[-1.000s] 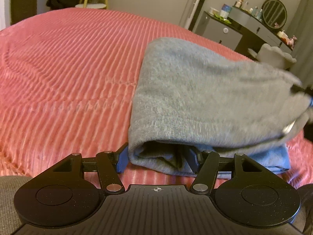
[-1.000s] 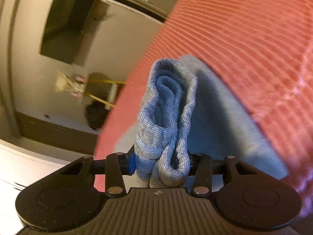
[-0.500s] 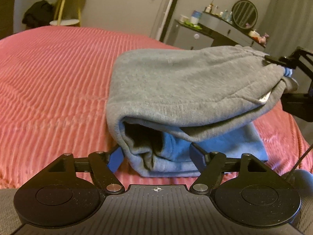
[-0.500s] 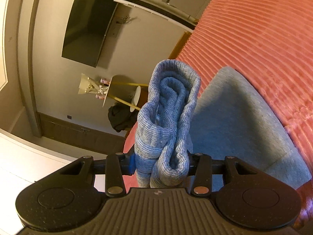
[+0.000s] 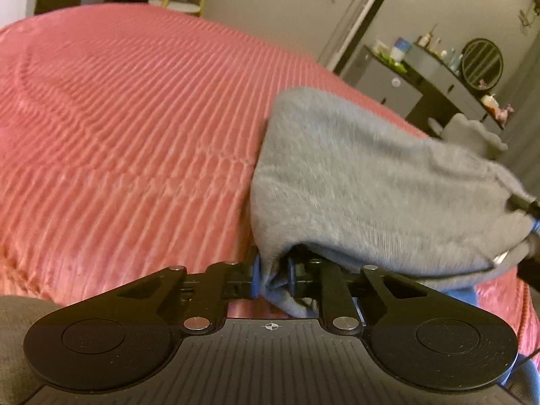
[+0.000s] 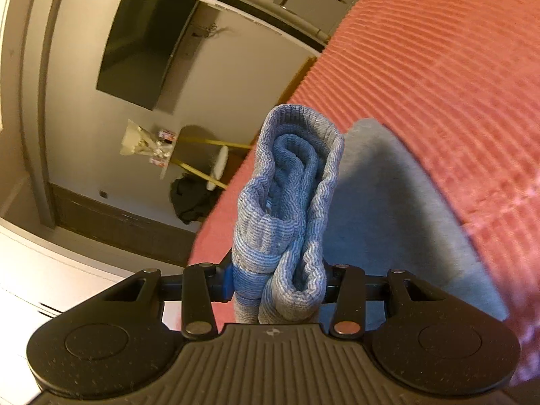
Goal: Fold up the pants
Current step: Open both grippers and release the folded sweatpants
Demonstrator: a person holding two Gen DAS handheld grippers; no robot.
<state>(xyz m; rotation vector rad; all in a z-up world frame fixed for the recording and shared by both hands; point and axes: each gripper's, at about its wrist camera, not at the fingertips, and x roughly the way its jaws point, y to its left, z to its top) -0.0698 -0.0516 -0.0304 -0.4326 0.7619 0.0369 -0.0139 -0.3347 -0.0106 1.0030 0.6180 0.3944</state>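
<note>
Grey sweatpants (image 5: pixel 371 185) lie folded in layers on the pink ribbed bedspread (image 5: pixel 118 118). My left gripper (image 5: pixel 271 270) is at the near left corner of the fold. Its jaws are closing, and the blue pads pinch a bunch of the grey cloth between them. In the right wrist view my right gripper (image 6: pixel 280 280) is shut on the ribbed blue-grey waistband (image 6: pixel 293 175), which stands up in rolled layers between the fingers. Beyond it the pants' grey body (image 6: pixel 388 219) slopes down onto the bedspread (image 6: pixel 455 67). The held end hangs lifted at the right of the left wrist view.
A dark dresser (image 5: pixel 438 77) with a round mirror (image 5: pixel 482 64) and small bottles stands past the bed's far right. A grey chair (image 5: pixel 472 131) is beside it. On the wall hangs a black TV (image 6: pixel 141 40); a yellow-legged side table (image 6: pixel 219 165) and a dark bag (image 6: pixel 192 199) stand below.
The left jaws, wide around the fold's open end before, have closed on the cloth at its left corner. The right gripper keeps its hold on the waistband, only slightly rolled.
</note>
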